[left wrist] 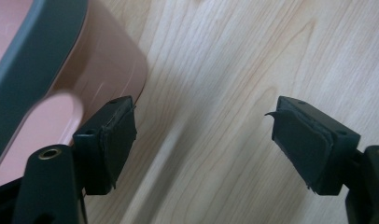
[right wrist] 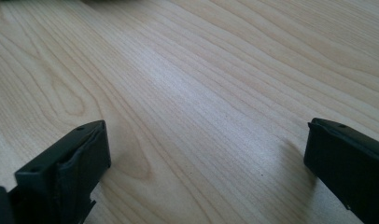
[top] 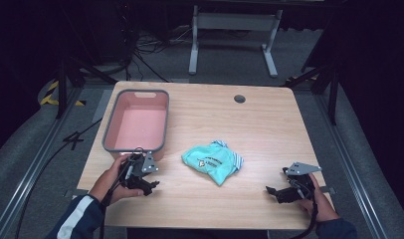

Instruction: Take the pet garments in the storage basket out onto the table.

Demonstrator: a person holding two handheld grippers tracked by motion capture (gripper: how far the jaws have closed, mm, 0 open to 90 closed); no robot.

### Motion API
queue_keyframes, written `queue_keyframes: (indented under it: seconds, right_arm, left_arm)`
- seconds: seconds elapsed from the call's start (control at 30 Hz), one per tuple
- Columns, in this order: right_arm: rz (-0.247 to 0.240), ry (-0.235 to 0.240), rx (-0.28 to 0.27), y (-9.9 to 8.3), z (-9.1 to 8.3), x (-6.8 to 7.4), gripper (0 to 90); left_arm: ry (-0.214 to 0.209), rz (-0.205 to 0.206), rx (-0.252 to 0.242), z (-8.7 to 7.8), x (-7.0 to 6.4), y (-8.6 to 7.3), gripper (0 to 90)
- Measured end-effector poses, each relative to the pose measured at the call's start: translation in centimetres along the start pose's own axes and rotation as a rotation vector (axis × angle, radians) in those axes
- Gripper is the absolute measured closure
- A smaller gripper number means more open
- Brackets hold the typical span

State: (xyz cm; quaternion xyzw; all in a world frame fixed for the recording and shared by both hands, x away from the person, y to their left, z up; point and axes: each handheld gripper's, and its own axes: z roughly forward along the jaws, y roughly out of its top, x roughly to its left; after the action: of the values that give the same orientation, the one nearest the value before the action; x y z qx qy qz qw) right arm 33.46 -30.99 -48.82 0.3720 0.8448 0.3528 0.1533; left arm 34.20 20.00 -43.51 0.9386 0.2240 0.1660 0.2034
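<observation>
One crumpled cloth (top: 213, 161) lies between two grippers, left (top: 149, 186) and right (top: 272, 191), both jaws wide; one pink bin (top: 135, 122) beside the left jaws.

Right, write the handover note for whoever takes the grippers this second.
Left gripper: open, holding nothing, at the table's near-left, beside the pink bin's near corner.
Right gripper: open, holding nothing, near-right.
Teal garment: crumpled mid-table between the two grippers, touched by neither.
Bin looks empty.
Done: nothing visible.
Left: probably grasp the garment and put it in the bin.
</observation>
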Motion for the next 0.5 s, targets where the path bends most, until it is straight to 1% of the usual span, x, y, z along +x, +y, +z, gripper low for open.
queue_keyframes:
  seconds: [0.07, 0.1, 0.17, 0.2, 0.37, 0.43, 0.47, 0.5]
  right_arm:
    - [0.0, 0.0, 0.001, 0.0, 0.0, 0.0, 0.5]
    - [0.001, -0.001, 0.001, 0.0, 0.0, 0.0, 0.5]
    - [0.001, -0.001, 0.001, 0.0, 0.0, 0.0, 0.6]
    - [0.001, -0.001, 0.001, 0.0, 0.0, 0.0, 0.6]
    - [0.001, -0.001, 0.001, 0.0, 0.0, 0.0, 0.6]
    - [0.001, -0.001, 0.001, 0.0, 0.0, 0.0, 0.6]
    - [0.001, -0.001, 0.001, 0.0, 0.0, 0.0, 0.6]
    - [0.001, -0.001, 0.001, 0.0, 0.0, 0.0, 0.5]
  left_arm:
    - [0.001, -0.015, -0.007, -0.1, 0.2, -0.6, 22.2]
    - [0.005, -0.02, -0.001, -0.2, 0.3, -0.8, 22.1]
    - [0.014, -0.028, -0.005, -0.2, 0.4, -1.2, 22.1]
    - [0.01, -0.034, -0.009, -0.4, 0.5, -1.5, 22.0]
    - [0.012, -0.048, -0.023, -0.8, 0.7, -2.5, 21.6]
    - [0.027, -0.065, -0.027, -0.9, 0.6, -3.2, 21.4]
    - [0.027, -0.065, -0.027, -0.9, 0.6, -3.2, 21.3]
    - [0.025, -0.067, -0.033, -0.9, 0.6, -3.5, 21.3]
